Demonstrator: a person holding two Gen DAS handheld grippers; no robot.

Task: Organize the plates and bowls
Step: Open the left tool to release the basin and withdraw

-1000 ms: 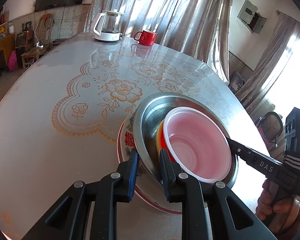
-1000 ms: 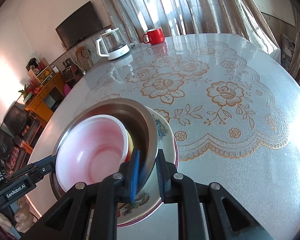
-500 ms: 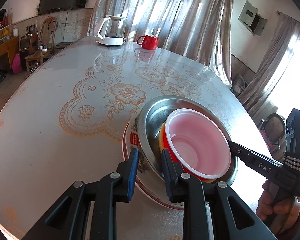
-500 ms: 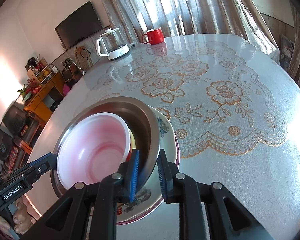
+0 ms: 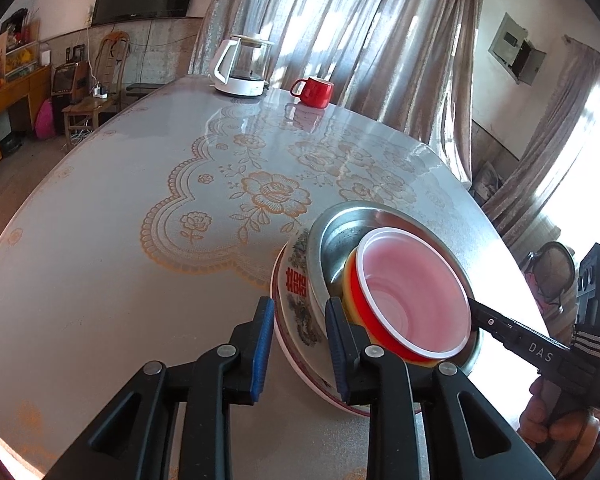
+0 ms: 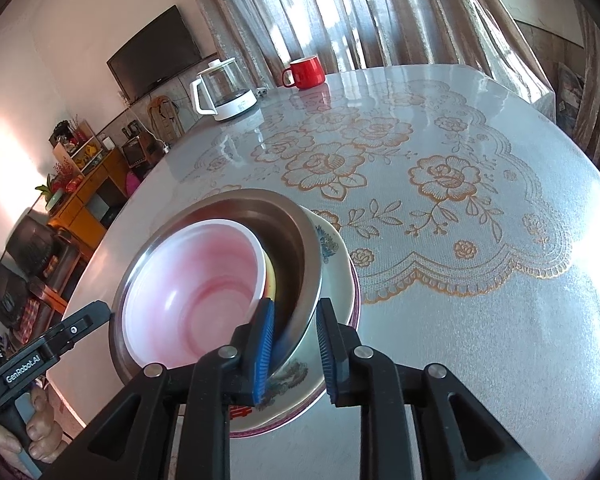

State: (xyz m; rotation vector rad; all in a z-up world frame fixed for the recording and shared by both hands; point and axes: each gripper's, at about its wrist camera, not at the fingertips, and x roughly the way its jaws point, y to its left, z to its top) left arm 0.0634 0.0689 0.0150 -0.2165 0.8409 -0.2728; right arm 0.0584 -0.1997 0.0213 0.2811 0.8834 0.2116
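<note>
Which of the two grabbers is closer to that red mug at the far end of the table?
Neither clearly: the left gripper and the right gripper both straddle opposite rims of the bowl stack at the near edge, far from the red mug.

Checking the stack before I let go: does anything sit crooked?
Yes. The steel bowl sits tilted in the patterned bowl, and the red bowl leans off-centre inside it. No spills or damage visible.

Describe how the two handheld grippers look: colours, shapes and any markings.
Both are black plastic with open triangular frames, silver rivets and ribbed blue pads. The left gripper bears white "GenRobot.AI" lettering on its side; the right gripper reads "DAS", with white stripes and a small green light on its body. Bare hands grip them; no sleeves or cables show.
</note>
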